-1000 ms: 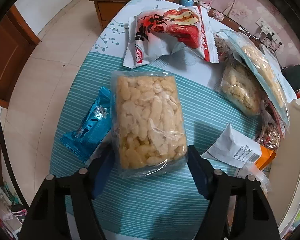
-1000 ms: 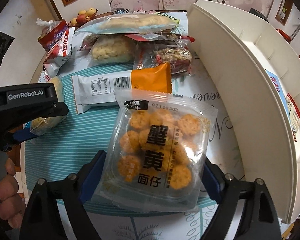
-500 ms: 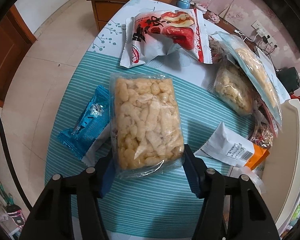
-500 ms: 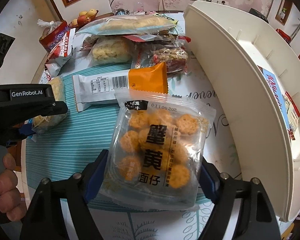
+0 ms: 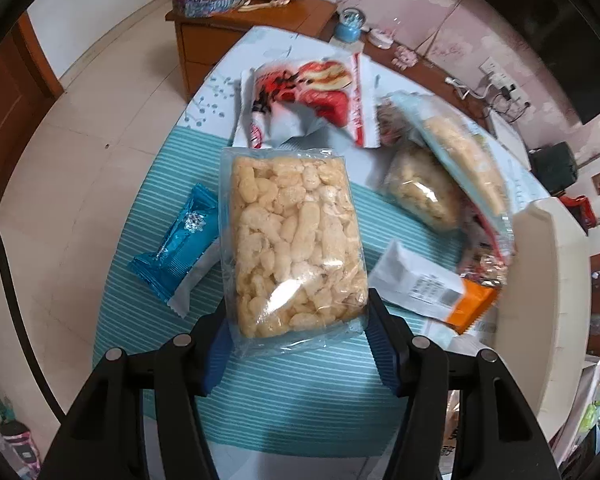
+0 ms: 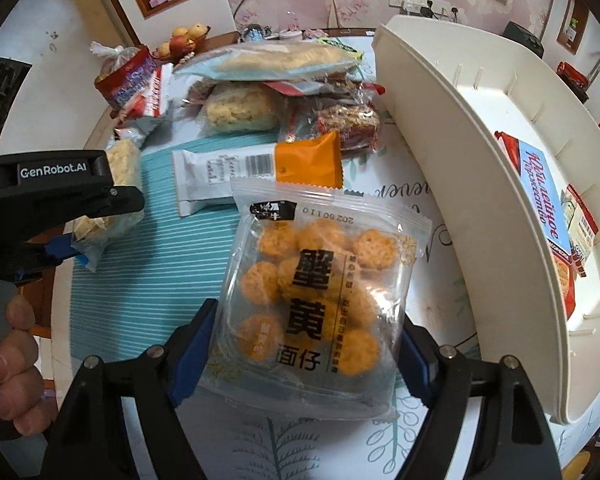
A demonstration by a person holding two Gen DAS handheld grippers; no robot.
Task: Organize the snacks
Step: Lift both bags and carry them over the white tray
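Observation:
My left gripper [image 5: 296, 340] is shut on a clear pack of pale puffed snacks [image 5: 292, 240] and holds it above the striped teal mat [image 5: 284, 396]. My right gripper [image 6: 300, 356] is shut on a clear pack of orange round crackers [image 6: 316, 300] with black characters, lifted over the table, left of the cream storage bin [image 6: 452, 152]. The left gripper and the hand on it show at the left of the right wrist view [image 6: 60, 196], with the puffed pack [image 6: 116, 184] in its jaws.
A blue wrapper [image 5: 176, 244] lies left of the puffed pack. A white-and-orange bar [image 6: 256, 168], a red-and-white bag [image 5: 308, 100] and several clear snack bags [image 6: 260, 80] lie further back. The bin holds a blue box [image 6: 544, 208]. A wooden cabinet [image 5: 236, 36] stands beyond the table.
Both grippers have risen with their packs, and the table and other snacks look further away. The left gripper's view has tipped up toward the room.

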